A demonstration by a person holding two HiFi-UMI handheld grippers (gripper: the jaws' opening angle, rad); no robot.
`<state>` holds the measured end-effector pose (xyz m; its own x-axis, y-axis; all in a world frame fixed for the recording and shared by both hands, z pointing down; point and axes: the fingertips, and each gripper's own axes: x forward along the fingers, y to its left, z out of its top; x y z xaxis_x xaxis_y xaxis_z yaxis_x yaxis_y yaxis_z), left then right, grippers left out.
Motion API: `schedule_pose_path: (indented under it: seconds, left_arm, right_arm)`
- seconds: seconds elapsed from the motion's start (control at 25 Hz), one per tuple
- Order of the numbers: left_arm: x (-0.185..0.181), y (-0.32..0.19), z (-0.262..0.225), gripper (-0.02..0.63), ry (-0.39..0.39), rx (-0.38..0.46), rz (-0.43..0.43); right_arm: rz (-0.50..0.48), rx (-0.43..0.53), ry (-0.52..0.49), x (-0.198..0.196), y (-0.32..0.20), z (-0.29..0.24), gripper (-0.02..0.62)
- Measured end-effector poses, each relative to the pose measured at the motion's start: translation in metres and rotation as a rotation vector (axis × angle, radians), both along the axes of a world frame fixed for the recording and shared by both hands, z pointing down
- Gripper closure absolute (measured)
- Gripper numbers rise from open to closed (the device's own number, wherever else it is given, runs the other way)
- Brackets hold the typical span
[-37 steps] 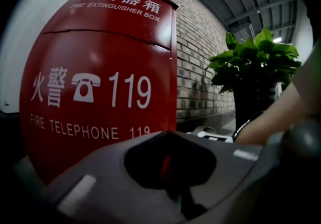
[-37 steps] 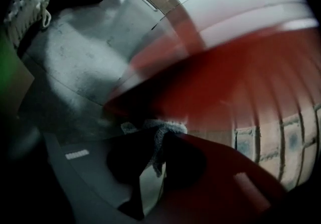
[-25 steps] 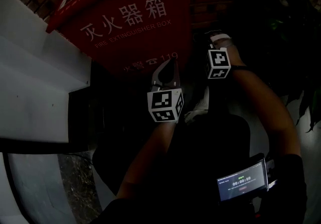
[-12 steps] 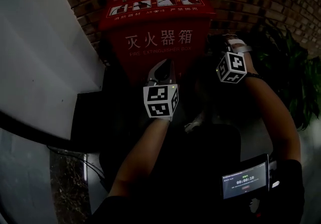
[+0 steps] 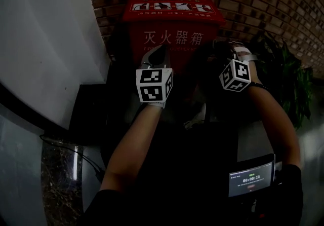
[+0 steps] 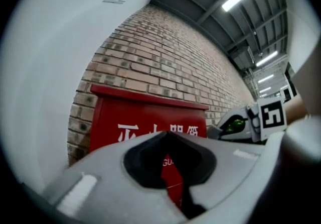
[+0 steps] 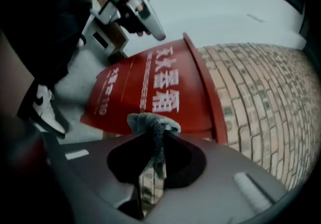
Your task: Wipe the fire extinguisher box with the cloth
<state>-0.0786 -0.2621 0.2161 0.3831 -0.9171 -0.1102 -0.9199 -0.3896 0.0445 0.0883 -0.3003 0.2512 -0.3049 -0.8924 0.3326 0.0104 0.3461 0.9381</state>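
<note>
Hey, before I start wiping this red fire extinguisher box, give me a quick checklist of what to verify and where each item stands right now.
1. Grip on the cloth: ok, the right gripper is shut on it, with a tuft poking past the tips.
2. Nothing in the left gripper: ok, its jaws are together with nothing between them.
3. Contact between the cloth and the box: not ok, the red front looks apart from the tuft.
4. Wiping path free of the left gripper: not ok, it hangs before the box's lettering in the head view.
5. Where the box is dirty: cannot tell, the head view is too dark.
</note>
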Motion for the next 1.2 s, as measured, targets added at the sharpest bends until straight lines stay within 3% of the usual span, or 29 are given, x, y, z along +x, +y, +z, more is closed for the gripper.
schedule_pose_path:
  seconds: [0.24,0.36,0.52,0.64,0.84,0.96,1.2]
  left_arm:
    - [-0.057,0.011,-0.001,0.604,-0.019,0.022,-0.062]
    - [-0.087,0.015,0.005,0.604,-0.022,0.024,-0.042]
    - [-0.144,0.019,0.015,0.604,-0.015,0.023,-0.089]
    - [-0.184,0.023,0.017,0.604,-0.016,0.024,-0.125]
    - [-0.236,0.027,0.015,0.604,-0.070,0.038,-0.169]
    - [-0.258,0.024,0.010,0.604,-0.099,0.052,-0.198]
    - [-0.287,0.006,-0.005,0.604,-0.123,0.070,-0.220]
  right_arm:
    - [-0.117,0.018,-0.187,-0.103,0.042,-0.015,0.548]
    - [-0.177,0.011,-0.301,-0.162,0.052,-0.019,0.548]
    - [-0.256,-0.015,-0.505,-0.234,0.058,-0.026,0.548]
    - [-0.291,-0.084,-0.738,-0.280,0.056,-0.031,0.546]
    - [-0.269,-0.218,-1.237,-0.327,0.036,-0.040,0.546]
    - [-0.265,-0.220,-1.424,-0.349,0.026,-0.045,0.546]
    - [-0.193,-0.280,-1.893,-0.359,-0.006,-0.053,0.548]
